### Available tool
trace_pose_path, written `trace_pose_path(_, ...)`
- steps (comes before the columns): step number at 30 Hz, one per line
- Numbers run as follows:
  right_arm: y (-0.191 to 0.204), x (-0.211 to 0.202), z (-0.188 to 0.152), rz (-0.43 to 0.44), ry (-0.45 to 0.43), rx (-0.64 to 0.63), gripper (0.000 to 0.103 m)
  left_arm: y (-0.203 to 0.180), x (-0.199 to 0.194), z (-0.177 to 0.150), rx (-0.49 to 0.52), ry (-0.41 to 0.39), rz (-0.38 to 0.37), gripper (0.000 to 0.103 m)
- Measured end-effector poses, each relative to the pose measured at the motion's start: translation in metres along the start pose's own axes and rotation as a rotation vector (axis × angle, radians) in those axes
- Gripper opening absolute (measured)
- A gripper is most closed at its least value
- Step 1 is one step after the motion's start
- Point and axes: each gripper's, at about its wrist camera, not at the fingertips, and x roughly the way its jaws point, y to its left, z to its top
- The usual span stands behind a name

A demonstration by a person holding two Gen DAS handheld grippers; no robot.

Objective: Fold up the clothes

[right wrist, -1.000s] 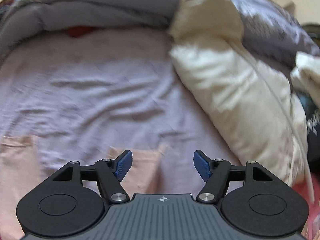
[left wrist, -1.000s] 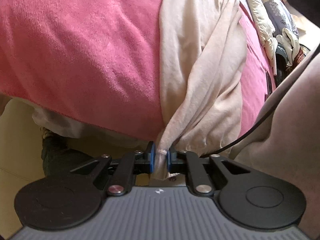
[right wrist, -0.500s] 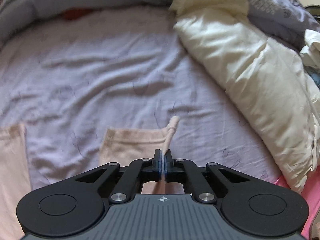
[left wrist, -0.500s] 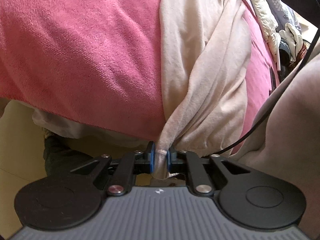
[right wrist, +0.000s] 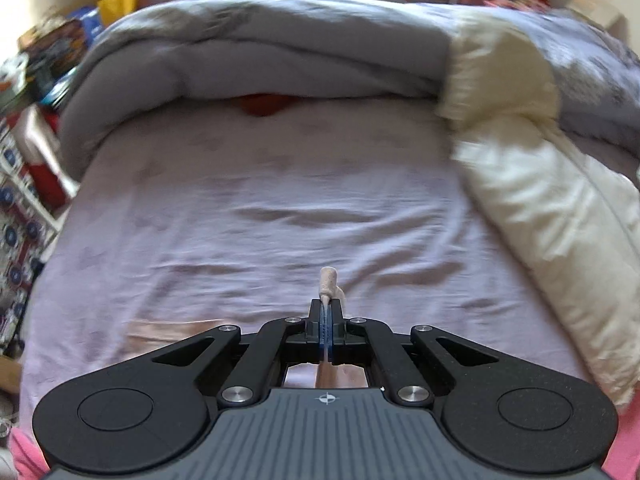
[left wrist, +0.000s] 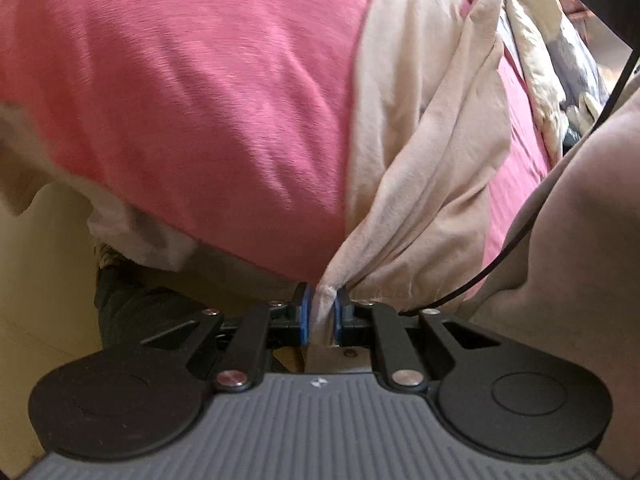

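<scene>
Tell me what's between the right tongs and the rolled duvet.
Right wrist view: bare lilac sheet from right tongs, shut on beige garment, to grey duvet.

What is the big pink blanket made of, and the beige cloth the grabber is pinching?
The big pink blanket looks like fuzzy fleece or plush: its matte surface shows a brushed, streaky nap. The beige cloth seems a thin, soft cotton-like knit, since it gathers into fine, limp folds where the left gripper pinches it.
</scene>
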Motion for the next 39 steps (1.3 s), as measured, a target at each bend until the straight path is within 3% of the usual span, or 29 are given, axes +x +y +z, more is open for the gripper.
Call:
trace_pose_path(7, 0.093, 0.031, -0.02, 0.006, 0.013, -0.111, 0.003, 0.022, -0.004, -0.01, -0.074, -0.009, 0.019, 0.014)
trace_pose_path(10, 0.116, 0.046, -0.032, -0.009, 0.017, -0.135, 0.003, 0.031, 0.002, -0.017, -0.069, 0.023, 0.087, 0.011)
trace_pose_path(15, 0.133, 0.07, -0.052, -0.007, 0.035, -0.243, 0.006, 0.045, 0.001, -0.019, -0.144, 0.004, 0.055, 0.009)
trace_pose_path(16, 0.132, 0.072, -0.054, -0.016, 0.019, -0.259, 0.013, 0.045, 0.001, -0.019, -0.139, 0.0, 0.055, 0.009)
trace_pose_path(17, 0.131, 0.071, -0.057, -0.018, 0.004, -0.263, 0.028, 0.044, 0.001, -0.018, -0.131, -0.004, 0.056, 0.009)
trace_pose_path(20, 0.121, 0.051, -0.064, 0.018, -0.07, -0.293, 0.062, 0.04, -0.005, -0.016, -0.114, -0.028, 0.061, 0.009)
trace_pose_path(26, 0.084, -0.024, -0.08, 0.145, -0.224, -0.408, 0.081, 0.034, -0.026, -0.001, -0.077, -0.109, 0.086, 0.009)
trace_pose_path(30, 0.05, -0.048, -0.072, 0.112, -0.211, -0.418, 0.083, 0.019, -0.037, 0.01, 0.017, -0.156, 0.071, 0.009)
trace_pose_path(35, -0.015, -0.077, -0.07, 0.063, -0.19, -0.293, 0.084, -0.018, -0.036, 0.021, 0.227, -0.188, 0.024, 0.009)
trace_pose_path(38, -0.058, -0.102, -0.092, 0.092, -0.163, -0.258, 0.085, -0.043, -0.026, 0.018, 0.369, -0.171, -0.014, 0.01)
trace_pose_path(39, -0.071, -0.11, -0.102, 0.105, -0.153, -0.257, 0.085, -0.049, -0.022, 0.016, 0.403, -0.163, -0.015, 0.015)
